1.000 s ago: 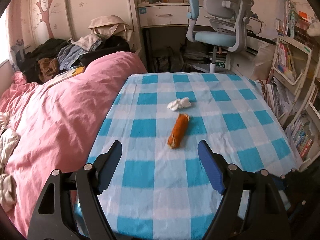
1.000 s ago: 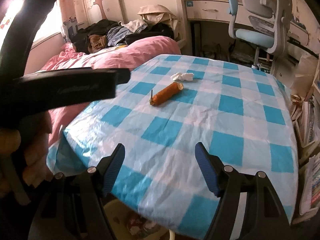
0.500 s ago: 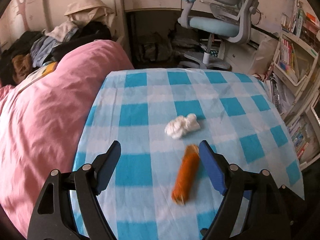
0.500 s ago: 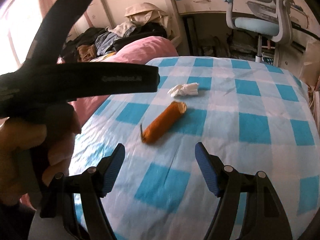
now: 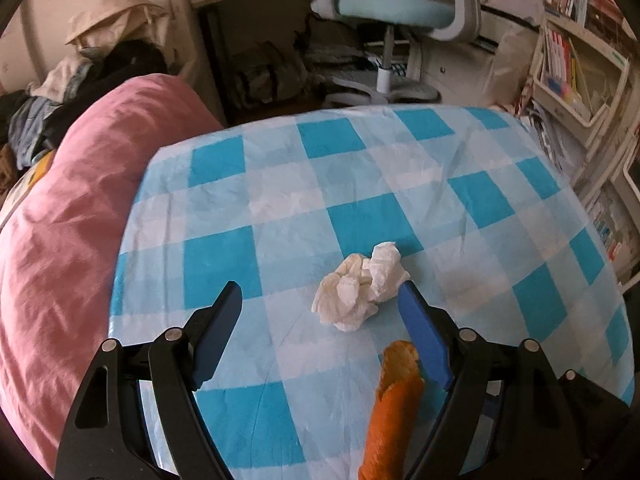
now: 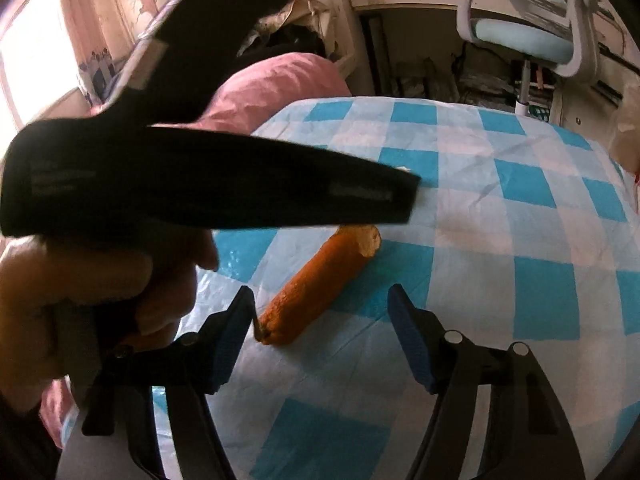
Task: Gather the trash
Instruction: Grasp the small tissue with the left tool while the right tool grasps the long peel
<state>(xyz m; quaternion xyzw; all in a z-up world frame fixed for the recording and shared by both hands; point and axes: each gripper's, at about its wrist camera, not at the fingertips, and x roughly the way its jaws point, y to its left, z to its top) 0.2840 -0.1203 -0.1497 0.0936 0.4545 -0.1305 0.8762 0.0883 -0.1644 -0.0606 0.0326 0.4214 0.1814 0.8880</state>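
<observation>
the left tongs (image 5: pixel 320 304) are standing wide open over the bench (image 5: pixel 248 184), which is wearing a blue-and-white checked cloth. a crumpled white tissue (image 5: pixel 360 288) is lying on the cloth just past the fingertips, nearer the right-hand blue pad (image 5: pixel 424 344) and looking as if it is touching that pad's tip, while the other pad is standing well apart from it. nothing is being gripped.

an orange roll (image 5: pixel 394 412), a long sausage-shaped thing with a torn, paler end, is lying just beside the tissue. in the left wrist view its long axis is running almost straight up the frame, torn end pointing toward the tissue and the far end slipping out at the bottom edge, right alongside the inner face of the right-hand pad.

in the right wrist view the roll (image 6: pixel 320 284) is lying on a slant, its torn end pointing up and to the right toward the middle of the bench, its dark-tipped end pointing down-left. that lower end is sitting just beside the left-hand blue pad (image 6: pixel 230 340) (contact is too close to call). the right tongs (image 6: pixel 324 332) are closing with the roll's lower end partly between them, and the pads are not pressing on it yet.

the black body of the left tongs (image 6: pixel 200 188) is crossing this view, blurred, held by a hand (image 6: pixel 96 292). a pink duvet (image 5: pixel 68 224) is bordering the bench, and a pale blue chair (image 5: pixel 396 4) is standing beyond it.
</observation>
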